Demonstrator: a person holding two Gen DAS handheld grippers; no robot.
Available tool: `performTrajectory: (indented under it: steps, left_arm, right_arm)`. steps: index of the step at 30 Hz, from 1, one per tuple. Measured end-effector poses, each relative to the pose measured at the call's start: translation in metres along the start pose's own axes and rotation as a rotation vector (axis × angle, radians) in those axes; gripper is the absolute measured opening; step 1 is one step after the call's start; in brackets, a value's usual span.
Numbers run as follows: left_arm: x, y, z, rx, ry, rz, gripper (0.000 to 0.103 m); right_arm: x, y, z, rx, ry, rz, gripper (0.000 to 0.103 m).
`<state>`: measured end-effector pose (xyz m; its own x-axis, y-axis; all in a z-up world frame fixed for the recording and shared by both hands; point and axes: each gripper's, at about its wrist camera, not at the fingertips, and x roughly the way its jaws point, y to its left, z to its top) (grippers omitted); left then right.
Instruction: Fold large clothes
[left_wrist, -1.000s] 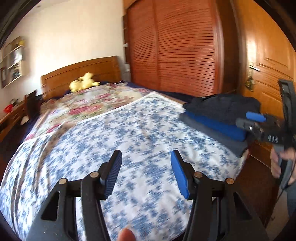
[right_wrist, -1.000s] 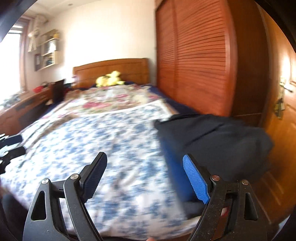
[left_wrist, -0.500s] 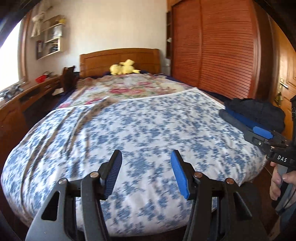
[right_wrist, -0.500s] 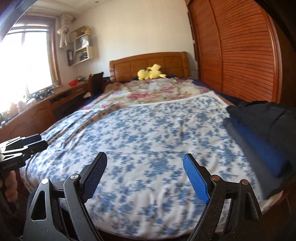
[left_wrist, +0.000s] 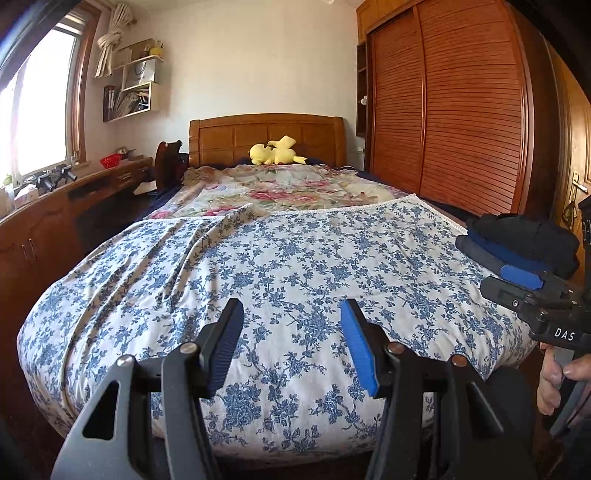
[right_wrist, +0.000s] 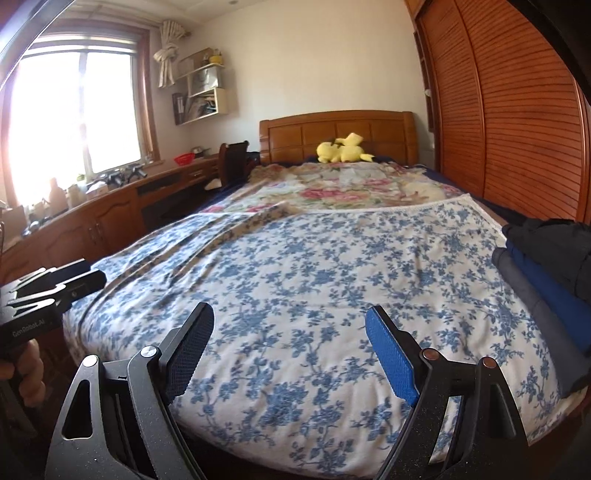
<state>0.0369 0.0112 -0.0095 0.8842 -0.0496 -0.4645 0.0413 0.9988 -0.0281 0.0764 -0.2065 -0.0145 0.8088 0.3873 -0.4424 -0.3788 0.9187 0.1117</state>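
Observation:
A stack of folded dark clothes, black on top of blue and grey, lies at the right edge of the bed; it also shows in the right wrist view. My left gripper is open and empty, held over the foot of the bed. My right gripper is open and empty, also over the foot of the bed; it shows at the right of the left wrist view. The left gripper shows at the left of the right wrist view.
The bed carries a blue floral sheet and a pink floral blanket farther back. A yellow plush toy lies by the headboard. A wooden desk runs along the left; a slatted wardrobe stands right.
Both grippers have swung left, away from the clothes stack, and now face up the bed toward the headboard. Both stay open and empty.

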Motion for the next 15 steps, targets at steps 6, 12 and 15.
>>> performTrajectory:
  steps: [6, 12, 15]
  left_arm:
    - [0.0031, 0.0048, -0.0047, -0.018, 0.011, -0.007, 0.054]
    - [0.0037, 0.0073, -0.0059, -0.024, 0.011, -0.007, 0.054]
    - [0.0034, 0.008, -0.0057, -0.026, 0.01, -0.006, 0.054]
  right_arm:
    - [-0.0011, 0.0043, -0.0016, -0.007, -0.002, -0.003, 0.086]
    - [-0.0018, 0.0047, -0.0023, -0.009, -0.004, -0.001, 0.086]
    - [-0.0022, 0.0051, -0.0023, -0.009, -0.005, -0.002, 0.086]
